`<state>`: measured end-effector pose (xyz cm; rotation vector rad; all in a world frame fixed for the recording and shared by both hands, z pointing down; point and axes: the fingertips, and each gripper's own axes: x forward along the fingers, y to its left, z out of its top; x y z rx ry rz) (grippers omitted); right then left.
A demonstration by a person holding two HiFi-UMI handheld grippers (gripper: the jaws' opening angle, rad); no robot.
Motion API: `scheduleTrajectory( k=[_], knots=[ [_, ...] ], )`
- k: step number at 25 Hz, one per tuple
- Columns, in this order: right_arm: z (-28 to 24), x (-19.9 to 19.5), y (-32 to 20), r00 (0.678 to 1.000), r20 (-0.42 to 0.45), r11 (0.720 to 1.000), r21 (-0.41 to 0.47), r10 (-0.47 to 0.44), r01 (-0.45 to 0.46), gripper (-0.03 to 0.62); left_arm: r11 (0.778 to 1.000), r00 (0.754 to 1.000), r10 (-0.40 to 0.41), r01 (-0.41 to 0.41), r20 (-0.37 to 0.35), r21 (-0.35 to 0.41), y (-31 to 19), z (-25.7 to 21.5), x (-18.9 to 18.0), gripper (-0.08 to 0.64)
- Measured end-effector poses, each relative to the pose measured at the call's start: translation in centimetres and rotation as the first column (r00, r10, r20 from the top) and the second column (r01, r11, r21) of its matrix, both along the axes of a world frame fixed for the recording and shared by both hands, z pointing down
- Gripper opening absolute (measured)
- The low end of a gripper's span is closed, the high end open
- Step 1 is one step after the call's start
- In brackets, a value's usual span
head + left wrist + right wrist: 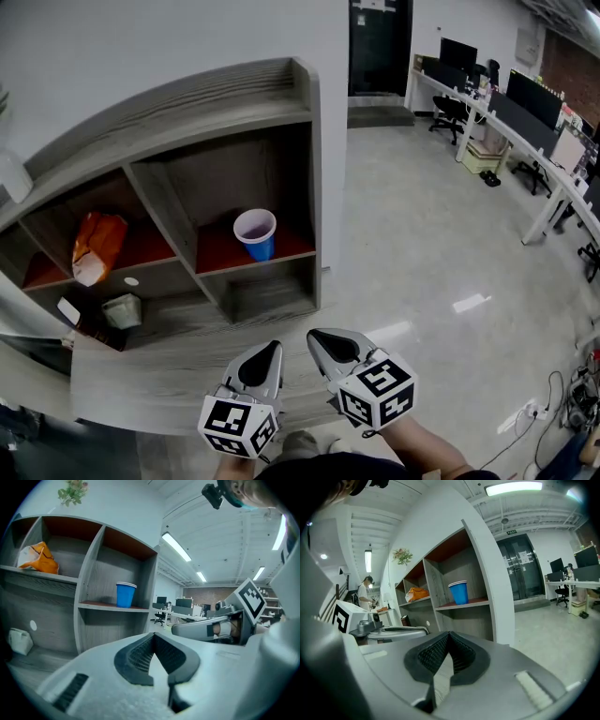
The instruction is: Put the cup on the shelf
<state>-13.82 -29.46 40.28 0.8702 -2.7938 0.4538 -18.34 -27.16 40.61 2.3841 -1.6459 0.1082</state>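
A blue cup point(255, 234) with a white rim stands upright on the red-brown board in the right-hand compartment of the grey wooden shelf point(315, 178). It also shows in the left gripper view as the cup point(125, 595) and in the right gripper view as the cup point(459, 592). My left gripper point(275, 345) and right gripper point(312, 334) hover side by side in front of the shelf, well short of it. Both point toward it. The left gripper point(153, 634) is shut with nothing in it. The right gripper point(449, 633) has its tips together and holds nothing.
An orange bag point(97, 246) lies in the compartment left of the cup. A small pale pouch point(123, 309) and a dark box point(80, 323) sit on the lower board. Desks with monitors and chairs point(506, 103) line the far right; cables point(562, 394) lie on the floor.
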Motion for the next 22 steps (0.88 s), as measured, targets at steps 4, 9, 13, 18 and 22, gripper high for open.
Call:
scheduleTrajectory(
  k=[4, 9, 13, 18, 22],
  knots=[
    [0.3, 0.4, 0.7, 1.000, -0.003, 1.000, 0.002, -0.004, 0.004, 0.000, 1.000, 1.000, -0.009, 0.009, -0.005, -0.014, 0.8, 0.5, 0.5, -0.003],
    [0.3, 1.2, 1.3, 1.000, -0.001, 1.000, 0.012, -0.003, 0.003, 0.000, 1.000, 1.000, -0.016, 0.015, -0.008, -0.021, 1.6, 0.8, 1.0, -0.003],
    [0.1, 1.5, 1.7, 1.000, -0.002, 1.000, 0.020, -0.006, 0.006, 0.000, 1.000, 1.000, -0.015, 0.015, -0.009, -0.022, 2.0, 0.8, 1.3, -0.003],
    [0.3, 1.7, 2.0, 1.000, -0.004, 1.000, 0.020, -0.005, 0.005, 0.000, 1.000, 1.000, -0.015, 0.015, -0.003, -0.022, 2.3, 0.8, 1.5, -0.003],
    [0.4, 1.9, 2.1, 1.000, -0.003, 1.000, 0.016, -0.005, 0.005, 0.000, 1.000, 1.000, -0.015, 0.015, 0.011, -0.024, 2.3, 0.9, 1.7, -0.003]
  ],
)
